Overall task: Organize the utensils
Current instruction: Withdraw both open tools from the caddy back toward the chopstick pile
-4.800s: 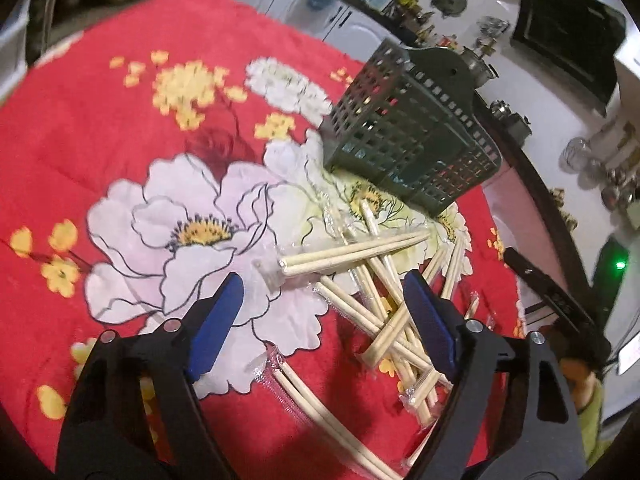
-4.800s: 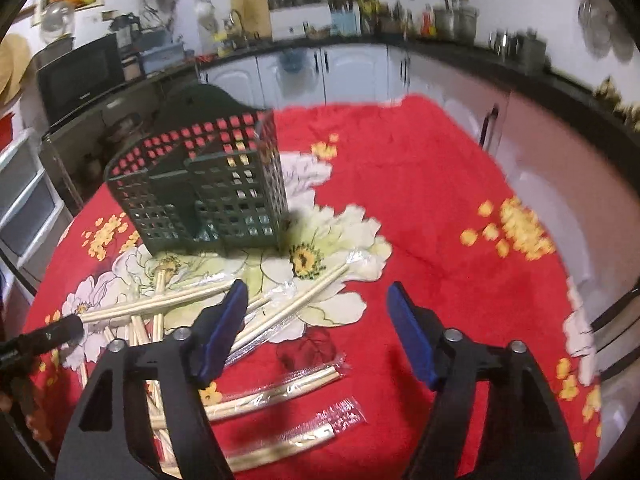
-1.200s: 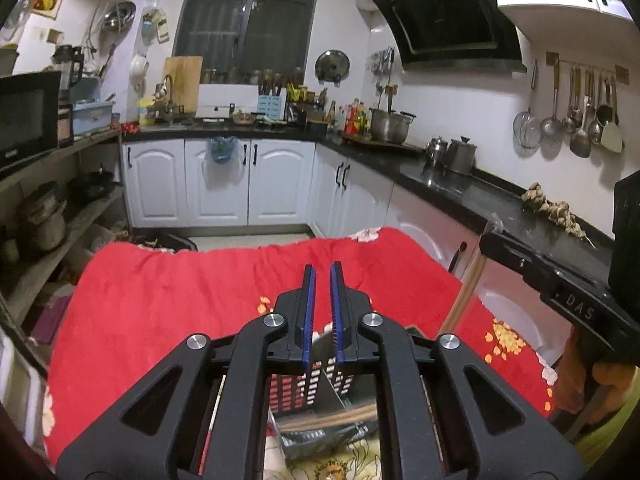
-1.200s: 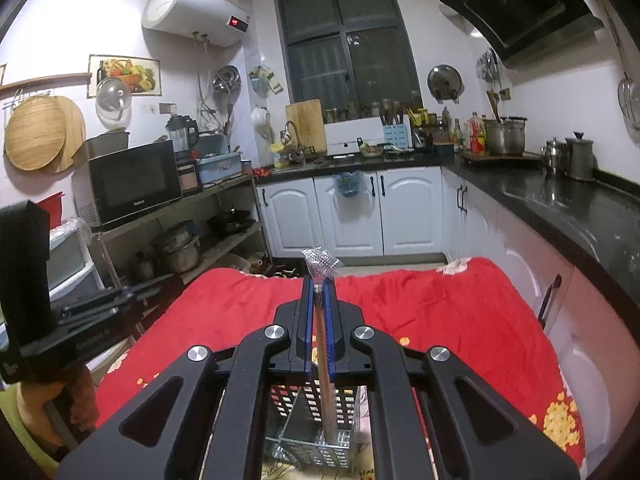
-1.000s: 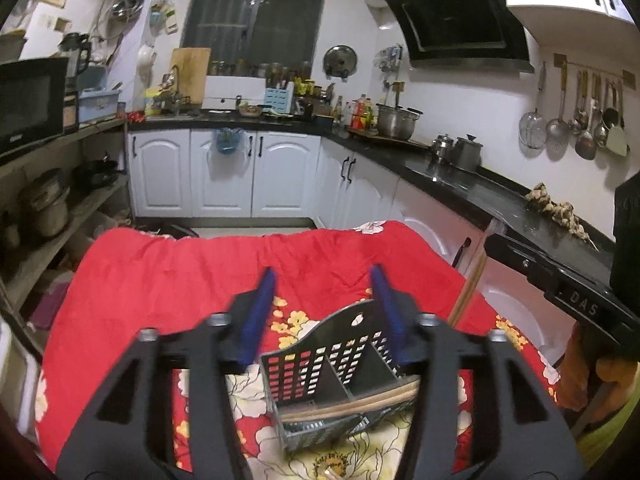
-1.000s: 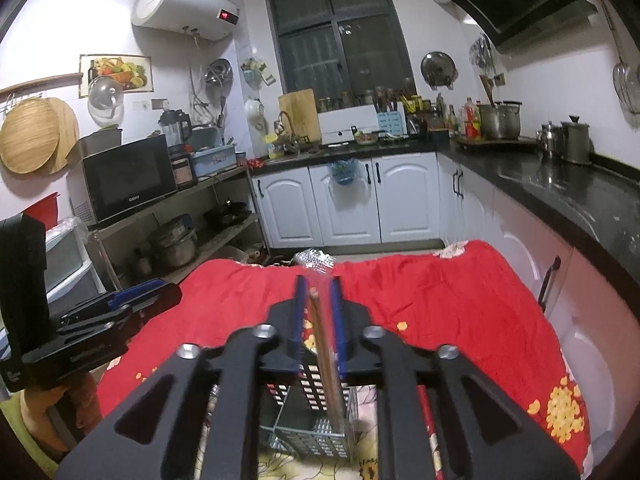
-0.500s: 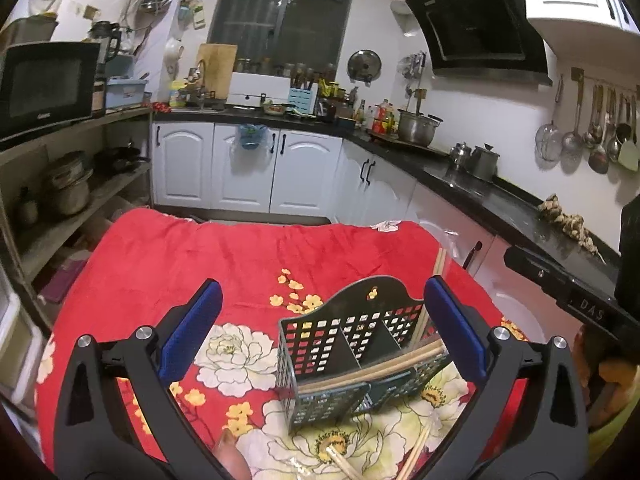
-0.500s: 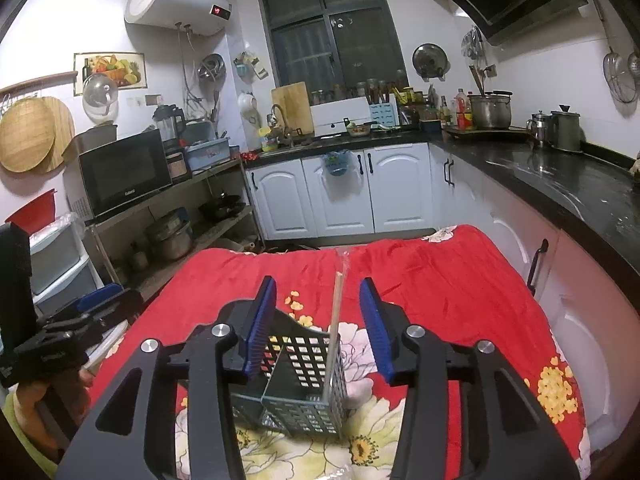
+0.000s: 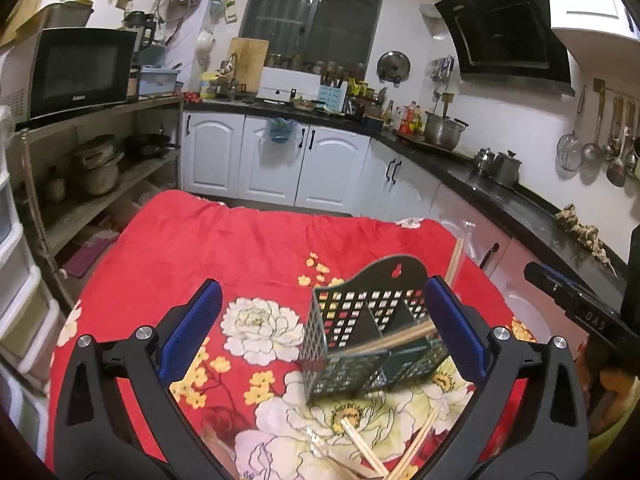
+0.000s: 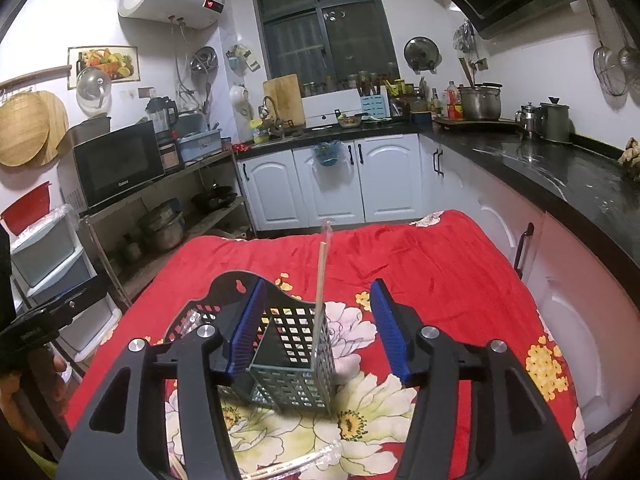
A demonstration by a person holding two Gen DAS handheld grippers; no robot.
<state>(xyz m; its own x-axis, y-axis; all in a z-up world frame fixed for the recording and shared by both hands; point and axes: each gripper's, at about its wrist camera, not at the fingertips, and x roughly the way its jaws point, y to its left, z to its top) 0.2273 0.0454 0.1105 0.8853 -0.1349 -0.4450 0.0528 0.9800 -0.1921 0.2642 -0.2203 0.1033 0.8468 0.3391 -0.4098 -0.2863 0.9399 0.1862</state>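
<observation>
A dark green perforated utensil basket stands on the red floral cloth; it also shows in the right wrist view. A wrapped pair of chopsticks lies slanted across its top. Another wrapped pair stands upright in its near corner compartment, and shows leaning in the left wrist view. My left gripper is open and empty above the basket. My right gripper is open and empty, its jaws on either side of the upright pair. Loose wrapped chopsticks lie in front of the basket.
The table under the red cloth fills the middle of a kitchen. Black counters run along the right, white cabinets at the back, open shelves on the left. More wrapped chopsticks lie near the front edge.
Both grippers were shut on wrapped chopsticks over the basket, then opened wide. One pair now lies across the basket, the other stands in it. Both grippers have drawn back slightly.
</observation>
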